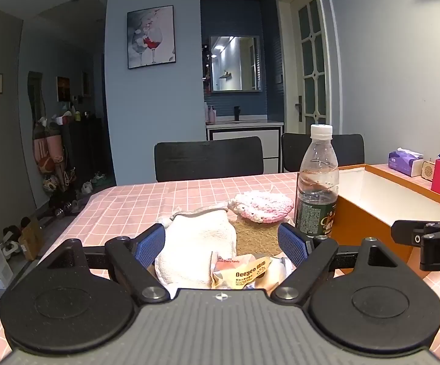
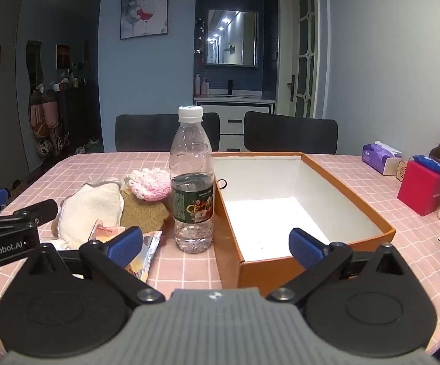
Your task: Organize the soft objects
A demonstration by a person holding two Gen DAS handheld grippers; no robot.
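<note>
progress looks like 0: orange box (image 2: 305,164) empty. white towel (image 1: 198,243), pink crochet piece (image 1: 262,206), brown pad (image 1: 259,237), wipes packet (image 1: 244,270) all left of bottle (image 2: 192,182) on table (image 1: 128,200). left gripper (image 1: 224,240) wide open over towel, holds nothing. right gripper (image 2: 217,243) wide open, holds nothing.

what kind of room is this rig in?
Likely a home dining area: a table with a pink checked tablecloth and black chairs behind it, a framed wine-glass picture on the wall, and a washbasin counter with a mirror beyond.
</note>
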